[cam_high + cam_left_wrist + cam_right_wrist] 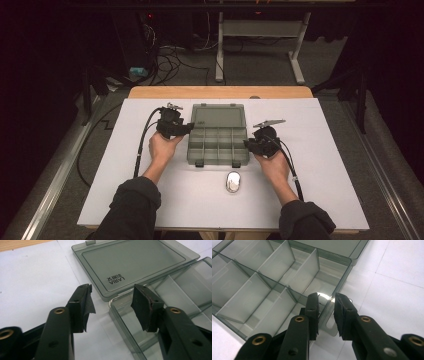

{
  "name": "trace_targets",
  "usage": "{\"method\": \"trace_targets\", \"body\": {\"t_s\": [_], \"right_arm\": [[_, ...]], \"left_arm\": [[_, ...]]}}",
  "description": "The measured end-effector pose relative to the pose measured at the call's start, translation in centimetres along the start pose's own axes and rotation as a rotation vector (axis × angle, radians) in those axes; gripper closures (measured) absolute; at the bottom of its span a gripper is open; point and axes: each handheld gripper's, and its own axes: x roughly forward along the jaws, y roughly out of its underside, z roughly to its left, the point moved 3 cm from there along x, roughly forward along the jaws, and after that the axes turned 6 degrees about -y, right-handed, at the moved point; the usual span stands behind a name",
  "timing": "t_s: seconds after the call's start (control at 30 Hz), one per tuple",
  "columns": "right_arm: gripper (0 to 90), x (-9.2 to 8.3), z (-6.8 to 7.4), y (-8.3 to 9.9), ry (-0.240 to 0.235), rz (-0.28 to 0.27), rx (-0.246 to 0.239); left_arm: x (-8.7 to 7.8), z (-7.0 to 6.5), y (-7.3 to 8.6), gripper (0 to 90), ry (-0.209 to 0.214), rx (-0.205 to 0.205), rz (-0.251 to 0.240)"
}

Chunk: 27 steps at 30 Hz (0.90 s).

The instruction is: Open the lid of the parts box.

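A smoky clear compartment box (218,145) lies open on the white table top, its lid (218,117) folded flat behind it. The lid (135,262) carries small printed lettering. My left gripper (188,129) hovers at the box's back left corner. In the left gripper view the left gripper (112,305) stands open with nothing between its pads, above the seam of lid and tray (120,322). My right gripper (248,144) is at the box's right side. In the right gripper view the right gripper (325,312) has its jaws on either side of the box's right wall (344,275), shut on it.
A shiny silver oval object (233,181) lies on the white sheet (325,165) in front of the box, between the forearms. The table's wooden back edge (220,92) runs behind the lid. Cables trail off both grippers toward the near edge.
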Motion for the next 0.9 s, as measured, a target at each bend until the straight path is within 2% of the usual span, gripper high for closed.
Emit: {"method": "trace_targets", "body": {"t_s": [0.33,0.43,0.53,0.73,0.9], "right_arm": [[73.6,0.0,0.0,-0.1,-0.004,-0.001,-0.019],[70.8,-0.1,0.0,0.0,-0.021,-0.004,-0.013],[69.2,-0.3,0.1,0.0,-0.023,-0.002,-0.028],[65.1,-1.4,0.2,0.0,-0.030,-0.028,-0.042],[61.9,-2.3,0.3,0.3,-0.037,-0.054,-0.055]], "left_arm": [[-1.4,0.3,0.7,46.9,0.019,0.007,-0.032],[-1.9,0.5,1.0,46.5,0.025,0.004,-0.045],[-2.4,0.6,1.4,46.1,0.031,0.001,-0.055],[-3.6,1.0,2.4,45.4,0.024,0.006,-0.075],[-4.6,1.4,3.5,45.2,0.033,-0.008,-0.096]]}}
